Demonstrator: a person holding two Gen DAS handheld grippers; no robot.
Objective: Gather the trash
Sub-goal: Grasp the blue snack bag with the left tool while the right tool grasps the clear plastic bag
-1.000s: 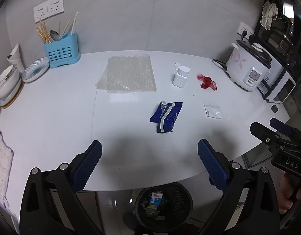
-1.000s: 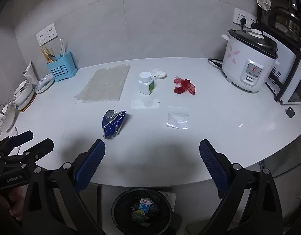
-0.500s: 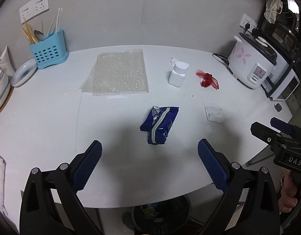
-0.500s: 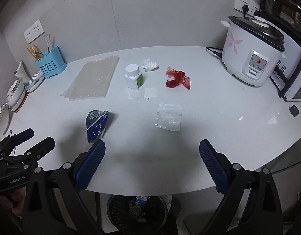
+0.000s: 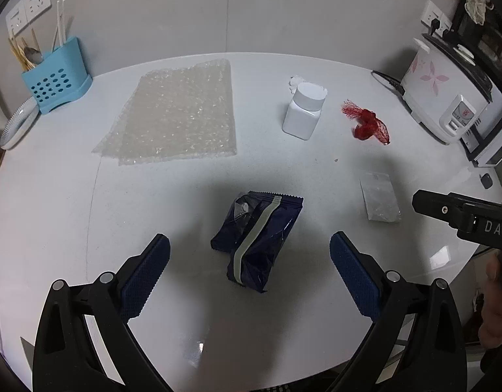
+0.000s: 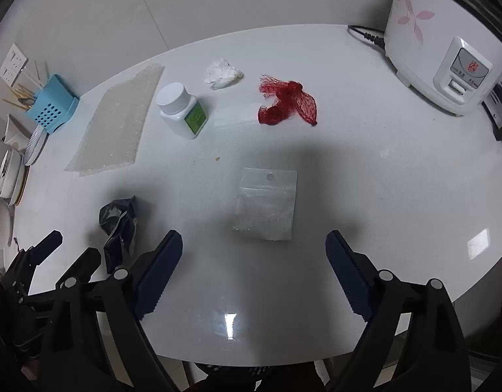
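A crumpled dark blue snack wrapper (image 5: 257, 238) lies on the white table, just ahead of my open left gripper (image 5: 249, 272); it also shows in the right wrist view (image 6: 118, 225). A clear zip bag (image 6: 267, 207) lies just ahead of my open right gripper (image 6: 254, 274), and shows in the left wrist view (image 5: 380, 201). Farther back are a red mesh net (image 6: 286, 104), a crumpled white tissue (image 6: 223, 73), a white pill bottle (image 6: 182, 109) and a bubble wrap sheet (image 5: 175, 114). Both grippers are empty.
A white rice cooker (image 6: 443, 52) stands at the back right. A blue utensil holder (image 5: 56, 76) and stacked dishes (image 6: 12, 170) are at the back left. The rim of a black trash bin (image 6: 247, 370) shows under the table's front edge.
Both grippers have moved forward and down over the table. The blue wrapper and the clear bag now lie close ahead of the fingers. The bin has slipped almost out of view.
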